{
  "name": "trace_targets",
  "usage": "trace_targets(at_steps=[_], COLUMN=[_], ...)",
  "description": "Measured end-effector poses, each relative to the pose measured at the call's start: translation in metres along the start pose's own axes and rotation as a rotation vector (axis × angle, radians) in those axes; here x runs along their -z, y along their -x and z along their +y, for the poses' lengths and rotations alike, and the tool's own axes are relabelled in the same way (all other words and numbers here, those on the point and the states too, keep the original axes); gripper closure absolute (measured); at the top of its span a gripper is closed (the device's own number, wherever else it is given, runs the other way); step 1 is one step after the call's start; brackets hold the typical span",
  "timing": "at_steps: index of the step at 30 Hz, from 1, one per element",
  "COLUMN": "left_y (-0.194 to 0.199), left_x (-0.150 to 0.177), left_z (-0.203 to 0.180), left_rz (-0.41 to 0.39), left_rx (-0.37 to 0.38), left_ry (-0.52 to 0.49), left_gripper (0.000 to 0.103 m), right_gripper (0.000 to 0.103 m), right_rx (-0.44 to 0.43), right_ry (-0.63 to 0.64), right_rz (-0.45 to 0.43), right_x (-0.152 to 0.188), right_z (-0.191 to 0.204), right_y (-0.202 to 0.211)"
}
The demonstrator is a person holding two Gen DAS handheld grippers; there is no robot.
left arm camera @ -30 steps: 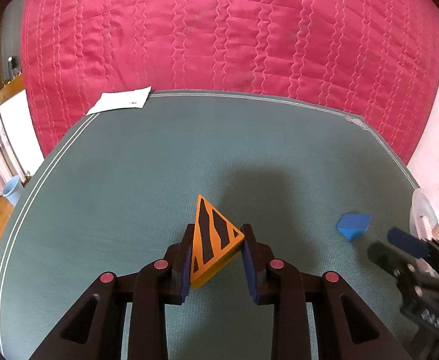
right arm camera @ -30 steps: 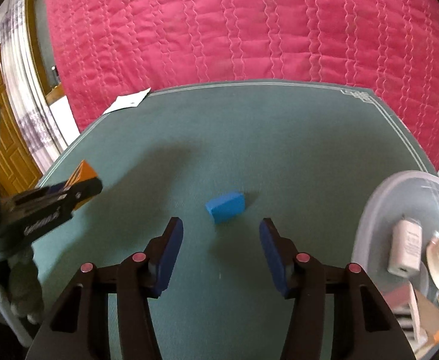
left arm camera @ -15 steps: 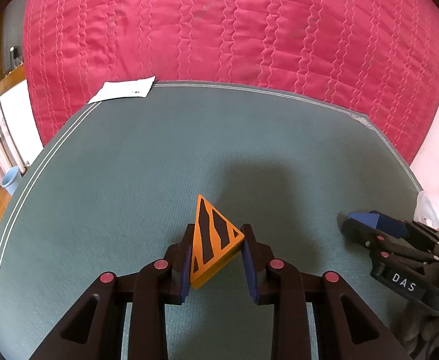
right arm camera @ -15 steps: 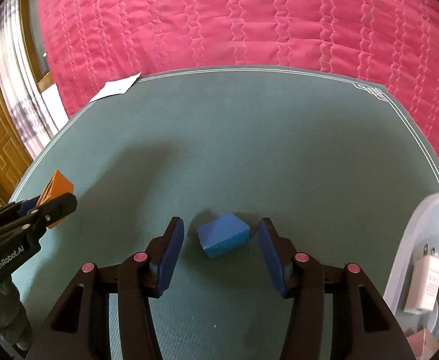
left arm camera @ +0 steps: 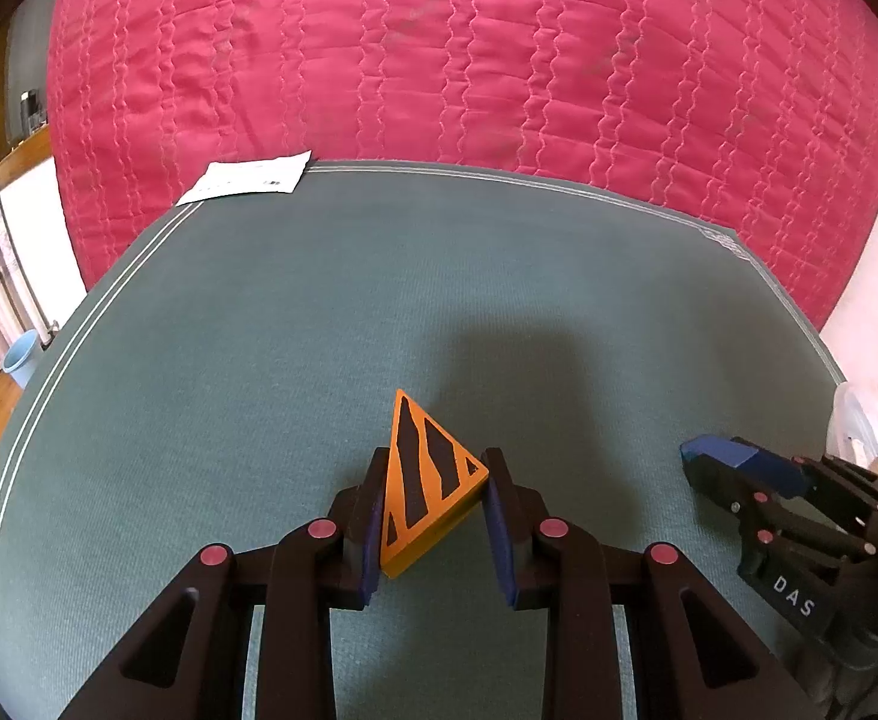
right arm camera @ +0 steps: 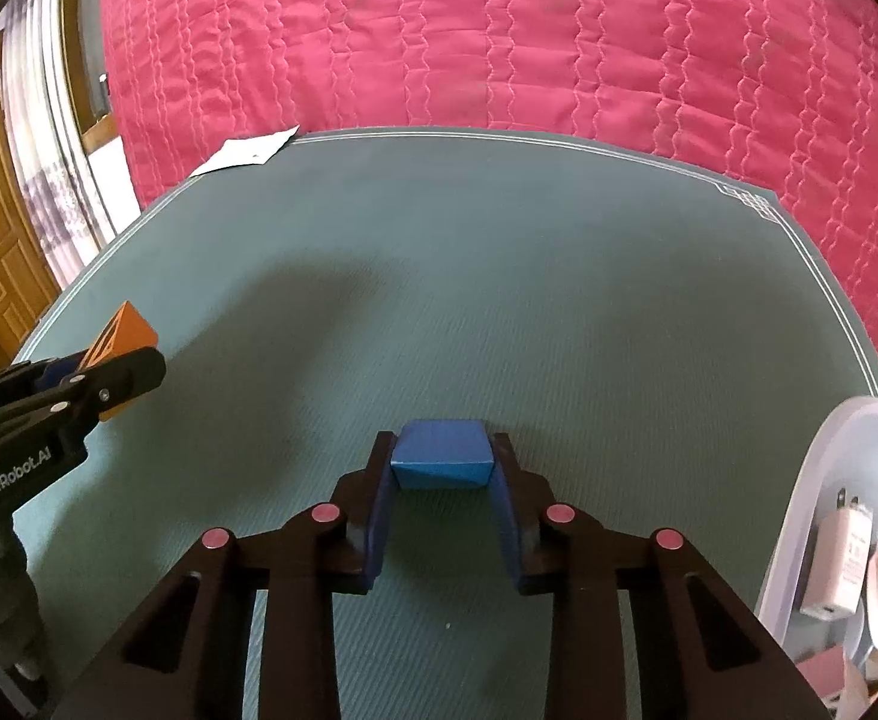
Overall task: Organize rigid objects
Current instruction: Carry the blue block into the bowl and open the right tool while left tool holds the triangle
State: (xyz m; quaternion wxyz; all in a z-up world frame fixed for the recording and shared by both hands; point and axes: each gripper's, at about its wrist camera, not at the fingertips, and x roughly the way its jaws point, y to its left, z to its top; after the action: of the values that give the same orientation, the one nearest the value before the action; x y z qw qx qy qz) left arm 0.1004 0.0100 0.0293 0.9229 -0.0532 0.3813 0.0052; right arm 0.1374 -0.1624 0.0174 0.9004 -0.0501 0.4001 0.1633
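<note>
An orange wedge with black stripes (left arm camera: pixel 424 492) sits between the pads of my left gripper (left arm camera: pixel 436 462), which is shut on it just above the green mat (left arm camera: pixel 319 330). In the right wrist view the same wedge (right arm camera: pixel 130 324) pokes out past the left gripper (right arm camera: pixel 133 369) at the left edge. My right gripper (right arm camera: pixel 443 441) is closing tight on a blue block (right arm camera: pixel 442 462), with a pad pressed against each of its sides, low over the mat. From the left wrist view the right gripper (left arm camera: pixel 715 456) is at the far right, and the block is mostly hidden by it.
A clear plastic bin (right arm camera: pixel 829 480) at the mat's right edge holds a white charger (right arm camera: pixel 841 564) and other small items. A white paper (left arm camera: pixel 247 180) lies at the mat's far left corner. A red quilt (left arm camera: pixel 439 60) lies beyond the mat. A pale blue cup (left arm camera: pixel 22 357) stands on the floor at left.
My right gripper moved forward and down around the blue block, then shut on it. The left gripper kept still with the orange wedge.
</note>
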Motion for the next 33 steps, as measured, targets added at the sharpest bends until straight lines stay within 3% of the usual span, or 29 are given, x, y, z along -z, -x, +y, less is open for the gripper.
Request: trace_targets(at_steps=[18, 33], left_y=[0.007, 0.015], left_x=[0.001, 0.005], left_z=[-0.006, -0.017], left_rz=[-0.016, -0.016], left_rx=[0.044, 0.099], left_ry=[-0.013, -0.03], left_gripper=[0.073, 0.073], right_gripper=[0.072, 0.072], right_rx=[-0.038, -0.013], right_ry=[-0.059, -0.143], right_rz=[-0.052, -0.111], right_x=[0.034, 0.061], right_z=[0.007, -0.004], right_y=[0.042, 0.086])
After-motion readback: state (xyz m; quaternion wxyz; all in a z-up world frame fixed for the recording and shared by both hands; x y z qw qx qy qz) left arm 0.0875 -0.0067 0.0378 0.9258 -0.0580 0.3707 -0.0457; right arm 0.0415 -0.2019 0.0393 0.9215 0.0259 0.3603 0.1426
